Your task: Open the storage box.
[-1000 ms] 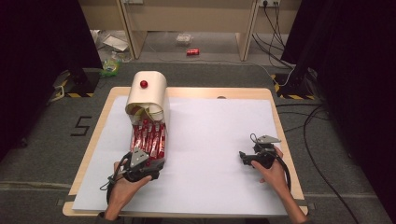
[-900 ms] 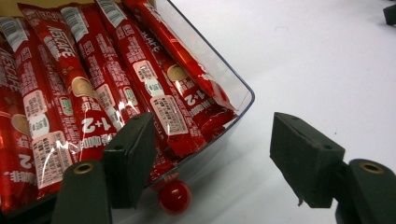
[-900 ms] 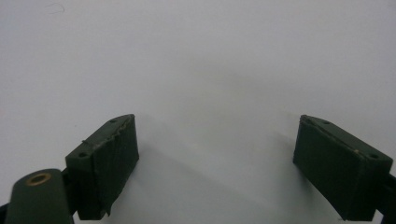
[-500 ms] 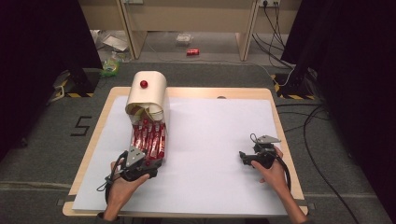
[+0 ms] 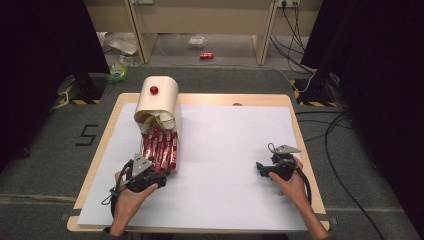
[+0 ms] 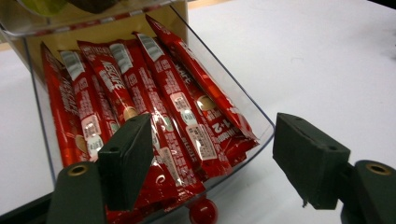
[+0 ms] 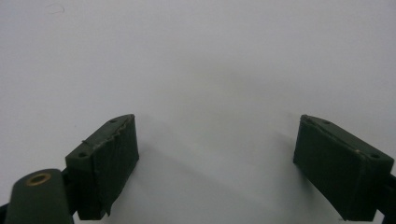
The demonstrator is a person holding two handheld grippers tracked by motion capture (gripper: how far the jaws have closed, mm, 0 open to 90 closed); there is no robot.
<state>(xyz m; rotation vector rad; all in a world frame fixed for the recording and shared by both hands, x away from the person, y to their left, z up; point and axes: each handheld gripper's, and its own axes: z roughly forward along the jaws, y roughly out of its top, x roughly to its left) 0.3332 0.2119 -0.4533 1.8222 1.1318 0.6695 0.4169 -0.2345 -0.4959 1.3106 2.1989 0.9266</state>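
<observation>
A cream dispenser box with a red knob on top stands at the table's back left. Its clear drawer is pulled out and holds several red sachets. My left gripper sits at the drawer's front end. Its jaws have just been opening and stand wide, with the drawer's front edge and small red knob between them, untouched by the pads. My right gripper rests at the table's right side, open over bare white surface.
White sheet covers the wooden table. On the floor beyond lie a red can, some litter and cables. Dark curtains flank both sides.
My left gripper has drawn back slightly toward the person from the drawer's front, its jaws a little wider. The right gripper has kept still.
</observation>
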